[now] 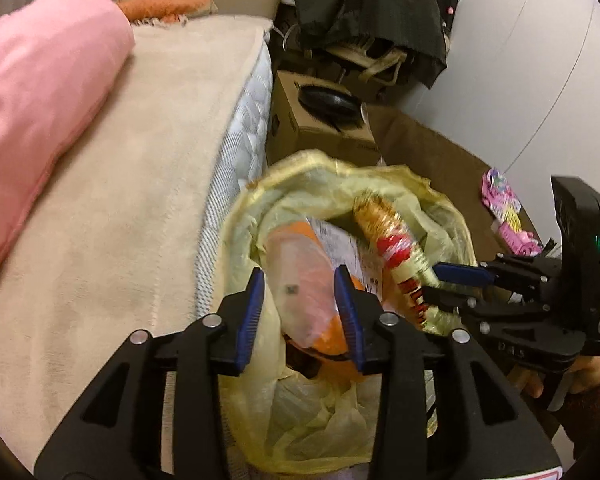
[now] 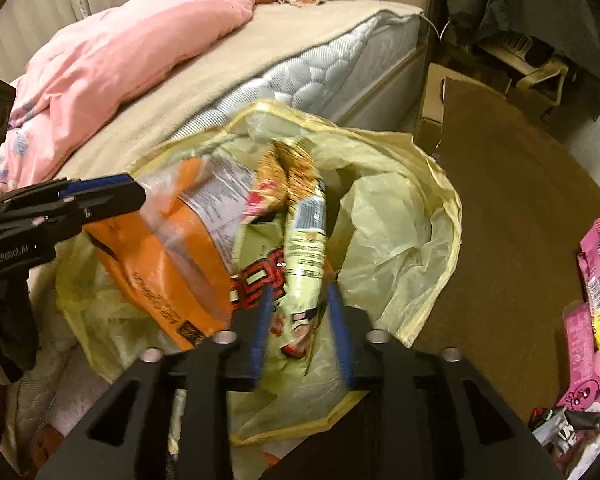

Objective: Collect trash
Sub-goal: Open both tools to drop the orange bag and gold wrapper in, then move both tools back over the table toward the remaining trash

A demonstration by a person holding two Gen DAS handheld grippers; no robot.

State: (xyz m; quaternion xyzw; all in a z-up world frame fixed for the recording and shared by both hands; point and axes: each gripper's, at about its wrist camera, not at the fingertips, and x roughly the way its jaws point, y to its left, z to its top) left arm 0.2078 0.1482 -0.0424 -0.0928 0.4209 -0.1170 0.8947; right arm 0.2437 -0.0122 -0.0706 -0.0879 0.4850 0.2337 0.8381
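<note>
A yellow plastic trash bag [image 1: 404,176] [image 2: 392,220] stands open beside the bed. An orange and clear snack bag [image 1: 300,276] [image 2: 168,256] lies in its mouth between the blue pads of my left gripper [image 1: 300,308] [image 2: 138,190], which is open, with a gap showing at the left pad. A crumpled gold, red and yellow wrapper [image 1: 396,244] [image 2: 304,248] hangs into the bag between the fingers of my right gripper [image 2: 300,320] [image 1: 432,282]. That gripper is open too, its pads standing clear of the wrapper.
The bed [image 1: 148,168] [image 2: 260,52] with a pink duvet [image 1: 40,80] [image 2: 112,52] borders the bag on the left. A cardboard box [image 1: 320,128] stands behind it. Pink wrappers [image 1: 504,208] [image 2: 592,304] lie on the brown floor [image 2: 520,208] to the right.
</note>
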